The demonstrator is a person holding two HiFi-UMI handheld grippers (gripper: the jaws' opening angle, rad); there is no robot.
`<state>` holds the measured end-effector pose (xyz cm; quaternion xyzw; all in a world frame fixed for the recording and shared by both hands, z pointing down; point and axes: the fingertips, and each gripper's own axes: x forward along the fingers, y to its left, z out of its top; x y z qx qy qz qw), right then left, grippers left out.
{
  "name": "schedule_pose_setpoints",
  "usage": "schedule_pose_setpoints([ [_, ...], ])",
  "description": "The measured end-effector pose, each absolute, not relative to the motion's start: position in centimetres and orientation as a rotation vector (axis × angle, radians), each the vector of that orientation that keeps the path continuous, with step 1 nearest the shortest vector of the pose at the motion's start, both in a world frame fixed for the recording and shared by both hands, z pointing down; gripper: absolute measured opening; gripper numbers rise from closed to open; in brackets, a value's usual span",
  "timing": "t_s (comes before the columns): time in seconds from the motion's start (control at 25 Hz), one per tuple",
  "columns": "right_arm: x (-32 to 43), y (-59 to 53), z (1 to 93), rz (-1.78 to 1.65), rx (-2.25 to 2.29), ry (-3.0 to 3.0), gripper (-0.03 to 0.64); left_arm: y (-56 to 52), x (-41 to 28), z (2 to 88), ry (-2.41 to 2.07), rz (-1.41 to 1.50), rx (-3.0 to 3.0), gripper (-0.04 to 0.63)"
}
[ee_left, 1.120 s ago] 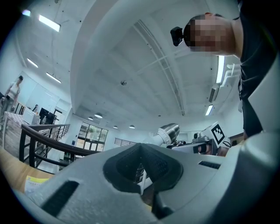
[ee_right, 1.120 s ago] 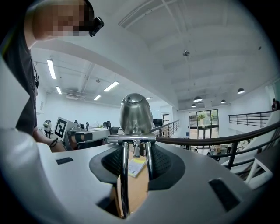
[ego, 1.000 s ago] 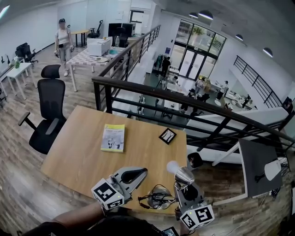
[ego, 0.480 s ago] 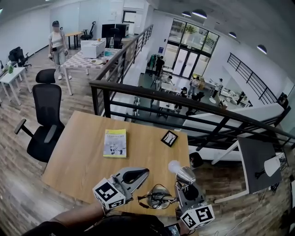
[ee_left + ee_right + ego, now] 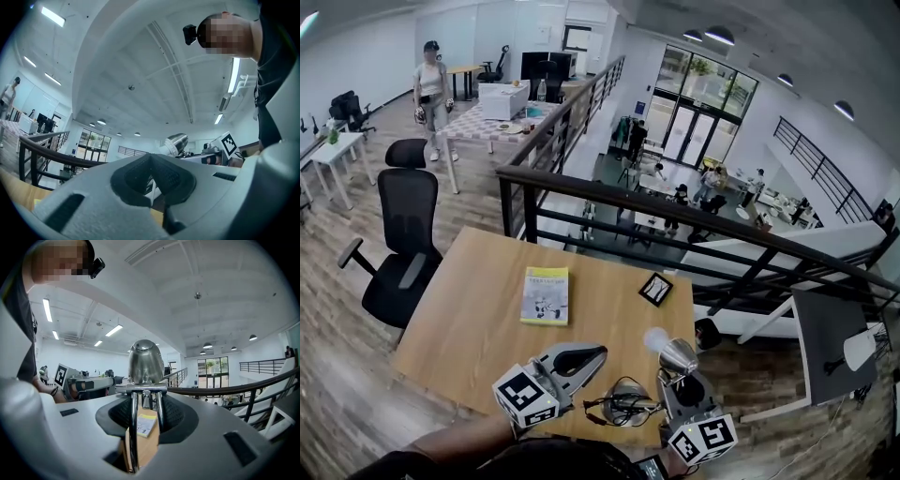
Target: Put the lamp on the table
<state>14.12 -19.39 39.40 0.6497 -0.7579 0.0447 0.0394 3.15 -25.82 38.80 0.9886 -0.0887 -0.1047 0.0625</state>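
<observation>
You stand on a mezzanine with a wood-plank floor (image 5: 339,398); the wooden table (image 5: 459,319) lies just ahead of you, and a black office chair (image 5: 405,234) sits beside its edge at 10 o'clock. A black railing (image 5: 675,202) crosses behind the table from 11 to 3 o'clock, and past it at 1 o'clock you look down into a lower hall where tall glazed doors (image 5: 696,122) let in daylight under round ceiling lamps (image 5: 719,35). At 11 o'clock stands a table with a checked cloth (image 5: 486,117), and at 10 o'clock a white desk (image 5: 333,155) is set near the white wall (image 5: 366,56).
</observation>
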Motion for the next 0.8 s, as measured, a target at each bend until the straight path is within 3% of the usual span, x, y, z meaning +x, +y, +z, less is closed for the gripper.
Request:
schedule_pose_setpoints([
  [0.8,17.3,-22.7,41.2,0.185,1.976,-2.312,0.127,-29.1,6.9,41.6,-0.274,-0.216,2.98,0.009],
])
